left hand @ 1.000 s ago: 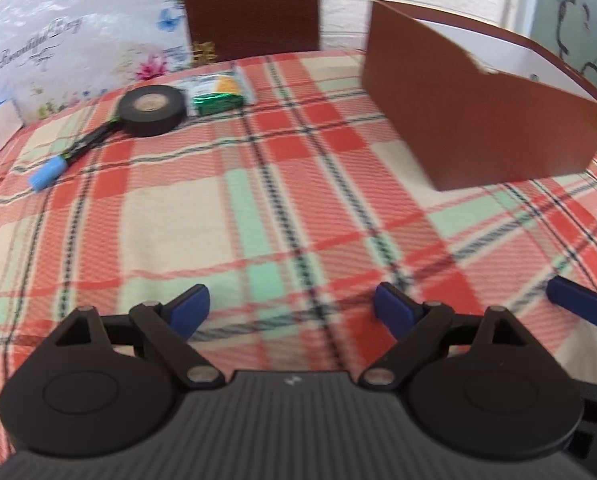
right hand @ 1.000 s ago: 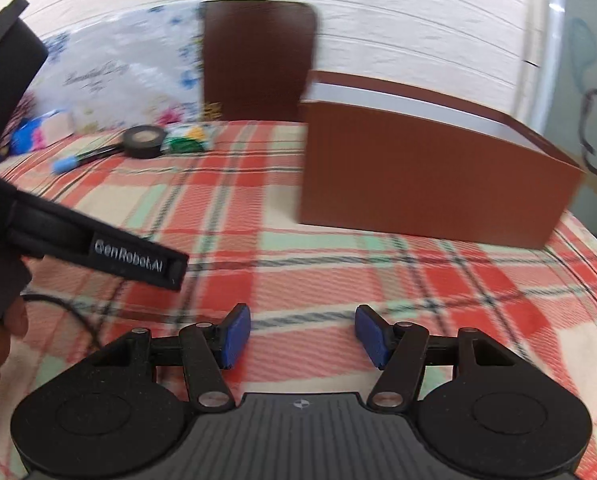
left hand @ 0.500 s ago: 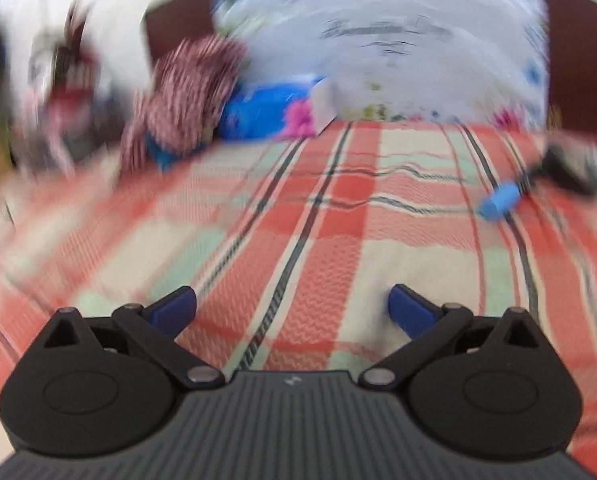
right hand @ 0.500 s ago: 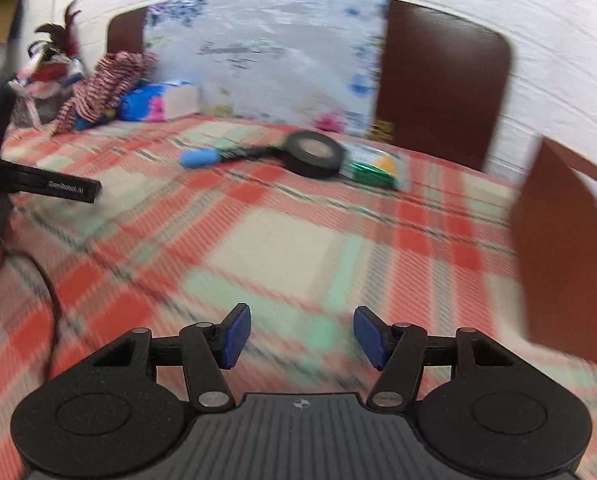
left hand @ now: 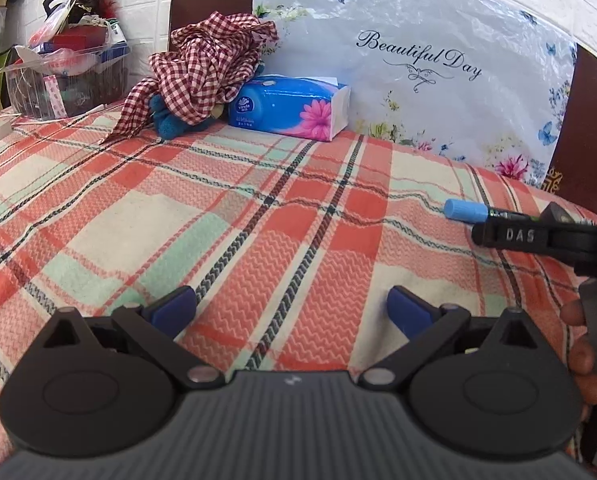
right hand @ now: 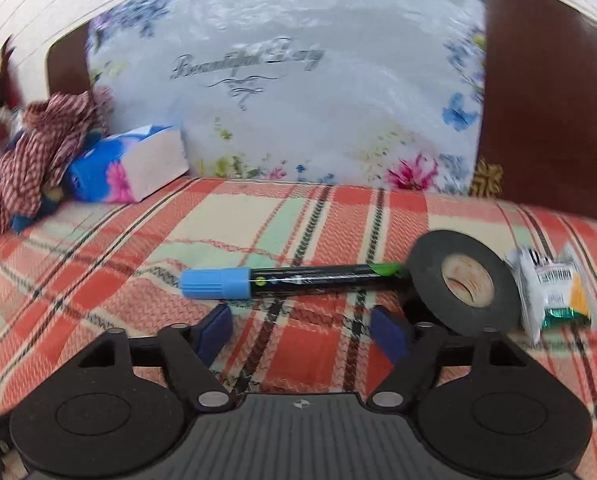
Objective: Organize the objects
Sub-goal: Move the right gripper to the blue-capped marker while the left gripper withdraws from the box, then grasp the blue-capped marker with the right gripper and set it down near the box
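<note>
A black marker with a blue cap [right hand: 290, 278] lies crosswise on the plaid cloth just beyond my right gripper [right hand: 302, 330], which is open and empty. A black tape roll [right hand: 462, 282] sits at the marker's right end, close to my right fingertip. A small white and green packet [right hand: 554, 292] lies right of the roll. In the left wrist view only the marker's blue cap [left hand: 464, 211] shows at the far right, behind part of the right gripper's body. My left gripper [left hand: 292, 308] is open and empty over bare cloth.
A blue tissue box [left hand: 290, 106] and a red checked cloth [left hand: 206, 68] over a blue toy sit at the back left. A basket of clutter [left hand: 66, 76] stands at the far left. A floral plastic sheet [left hand: 418, 60] and brown chair backs [right hand: 546, 92] rise behind.
Both grippers have swung left, away from the brown box, which has left view. The right gripper has come up close to the marker and tape roll. Both stay open.
</note>
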